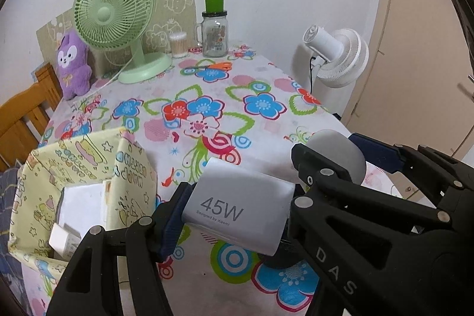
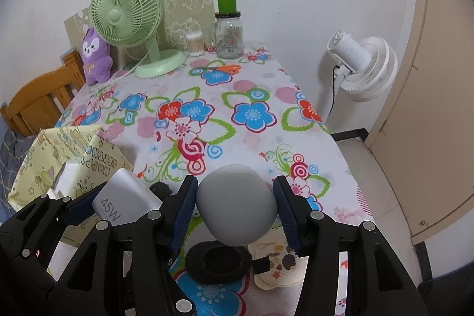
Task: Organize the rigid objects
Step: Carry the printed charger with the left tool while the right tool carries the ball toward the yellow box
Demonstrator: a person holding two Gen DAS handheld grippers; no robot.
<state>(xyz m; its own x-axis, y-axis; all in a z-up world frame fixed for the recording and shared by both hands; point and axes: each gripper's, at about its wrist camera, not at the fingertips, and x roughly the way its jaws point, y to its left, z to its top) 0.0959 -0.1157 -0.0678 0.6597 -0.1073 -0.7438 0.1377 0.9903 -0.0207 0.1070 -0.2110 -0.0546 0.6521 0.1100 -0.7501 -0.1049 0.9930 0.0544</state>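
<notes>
your left gripper [image 1: 237, 215] tilts down over the worktop [image 1: 266, 85], its fingers [image 1: 173, 222] pinching the white charger [image 1: 240, 205] clear of the cloth. just beside it your right gripper [image 2: 235, 211] tilts down the same way, fingers [image 2: 185, 215] pinching the grey egg-shaped speaker [image 2: 237, 205]. the yellow fabric bin [image 1: 89, 168] stands close on your left; a black ear cushion [image 2: 217, 261] lies under the speaker.

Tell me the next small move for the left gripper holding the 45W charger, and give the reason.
Probably carry it left, over the yellow fabric bin. The left gripper has its jaws clamped on the white 45W charger, clear of the tablecloth, and the open-topped bin beside it already holds white boxes.
</notes>
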